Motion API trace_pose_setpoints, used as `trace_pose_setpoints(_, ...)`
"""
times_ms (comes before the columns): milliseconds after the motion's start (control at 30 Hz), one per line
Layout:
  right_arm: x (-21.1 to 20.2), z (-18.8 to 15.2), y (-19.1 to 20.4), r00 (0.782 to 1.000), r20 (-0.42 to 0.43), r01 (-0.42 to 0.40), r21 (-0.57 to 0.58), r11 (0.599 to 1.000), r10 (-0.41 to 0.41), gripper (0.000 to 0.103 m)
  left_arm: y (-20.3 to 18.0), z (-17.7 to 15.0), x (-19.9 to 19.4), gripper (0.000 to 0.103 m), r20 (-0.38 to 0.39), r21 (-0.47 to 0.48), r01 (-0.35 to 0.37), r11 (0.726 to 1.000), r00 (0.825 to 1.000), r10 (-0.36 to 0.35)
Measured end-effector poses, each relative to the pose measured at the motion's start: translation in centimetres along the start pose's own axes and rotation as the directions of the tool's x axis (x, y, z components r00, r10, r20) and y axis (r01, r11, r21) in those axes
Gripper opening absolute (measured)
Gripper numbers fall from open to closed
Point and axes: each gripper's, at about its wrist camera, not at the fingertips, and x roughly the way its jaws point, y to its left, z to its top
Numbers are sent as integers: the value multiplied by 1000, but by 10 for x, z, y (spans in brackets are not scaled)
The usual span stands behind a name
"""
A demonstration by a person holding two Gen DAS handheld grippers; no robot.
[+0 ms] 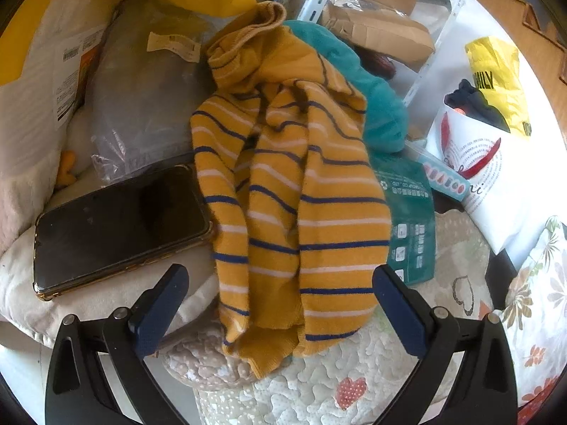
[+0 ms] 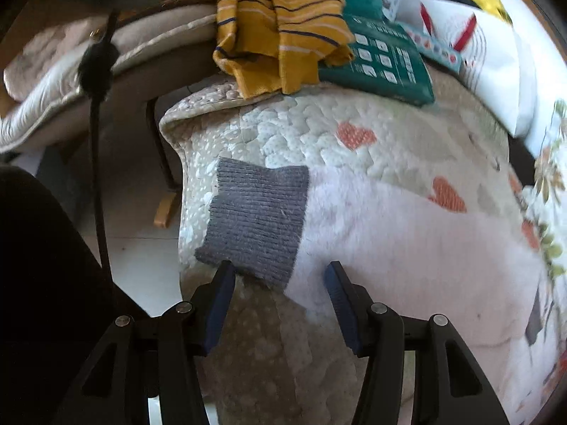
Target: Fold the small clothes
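Left gripper [image 1: 280,290] jaws wide open, nothing gripped, over crumpled striped yellow garment [image 1: 294,194] beside phone [image 1: 120,226]. Right gripper [image 2: 280,295] jaws open above grey knit cuff [image 2: 258,219] on quilt [image 2: 319,131].

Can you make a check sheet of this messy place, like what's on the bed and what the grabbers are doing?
Surface: quilt with hearts.
Job's things: striped top crumpled; white garment with grey cuff spread flat.
Clutter: phone, teal pouch, teal cloth, white bag, yellow bag, boxes.
Grippers: left gripper open, top's hem between its fingers, untouched; right gripper open at the cuff's edge.
Cables: black cord hanging left.
Surroundings: floor below the quilt.
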Motion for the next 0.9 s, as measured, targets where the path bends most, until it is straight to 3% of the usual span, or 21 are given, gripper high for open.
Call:
trace_pose_setpoints(33, 1, -1, 3, 1000, 2, 22, -22, 1000, -22, 58, 1, 0, 0, 103, -1, -7, 0, 1000, 1000, 0)
trace_pose_setpoints(67, 5, 1, 6, 999, -2, 43, -37, 998, -43, 51, 5, 0, -1, 103, -3, -13, 2, 1000, 1000, -2)
trace_pose_setpoints(100, 7, 1, 7, 998, -5, 69, -44, 997, -69, 37, 7, 1, -1, 103, -4, -22, 2, 1000, 1000, -2)
trace_pose_setpoints(133, 7, 2, 6, 998, -5, 67, -32, 997, -68, 30, 8, 1, -1, 103, -5, -28, 0, 1000, 1000, 0)
trace_pose_setpoints(167, 4, 3, -1, 999, -6, 40, 16, 999, -40, 14, 10, 1, -1, 103, -6, -32, 1, 999, 1000, -1)
trace_pose_setpoints(200, 1, 4, -10, 1000, -7, 11, 70, 998, -11, 7, 12, 2, -2, 103, -4, -39, 3, 999, 1000, -3)
trace_pose_setpoints(267, -7, 7, -40, 999, 13, -53, 225, 973, 51, 7, 15, 2, -3, 103, 4, -57, 9, 998, 1000, -9)
trace_pose_setpoints(367, -35, 5, -103, 994, 99, -91, 446, 890, 52, 6, 16, 1, -5, 103, 14, -79, 11, 997, 1000, -10)
trace_pose_setpoints(433, -65, -6, -155, 984, 177, -121, 586, 801, 19, 6, 10, -2, -4, 103, 4, -65, 16, 998, 1000, -15)
trace_pose_setpoints(500, -103, -31, -209, 966, 255, -154, 711, 686, -47, 7, -2, -9, -2, 103, -15, -30, 33, 999, 999, -34)
trace_pose_setpoints(533, -129, -52, -240, 953, 287, -171, 774, 610, -97, 7, -9, -14, -2, 103, -26, -11, 46, 999, 999, -46)
trace_pose_setpoints(633, -181, -117, -298, 930, 283, -158, 883, 442, -233, 7, -46, -37, -8, 103, -68, 109, 111, 988, 992, -104)
trace_pose_setpoints(700, -203, -157, -320, 926, 229, -116, 930, 350, -299, 7, -76, -60, -16, 103, -100, 213, 166, 963, 984, -148)
trace_pose_setpoints(733, -215, -188, -331, 925, 189, -96, 955, 281, -328, 7, -90, -71, -19, 103, -118, 258, 194, 947, 979, -168)
trace_pose_setpoints(833, -235, -259, -343, 928, 92, -51, 991, 122, -360, 7, -132, -111, -31, 103, -176, 400, 269, 876, 961, -215)
trace_pose_setpoints(900, -241, -293, -343, 932, 30, -8, 998, 61, -361, 7, -155, -138, -37, 103, -232, 461, 321, 827, 944, -236)
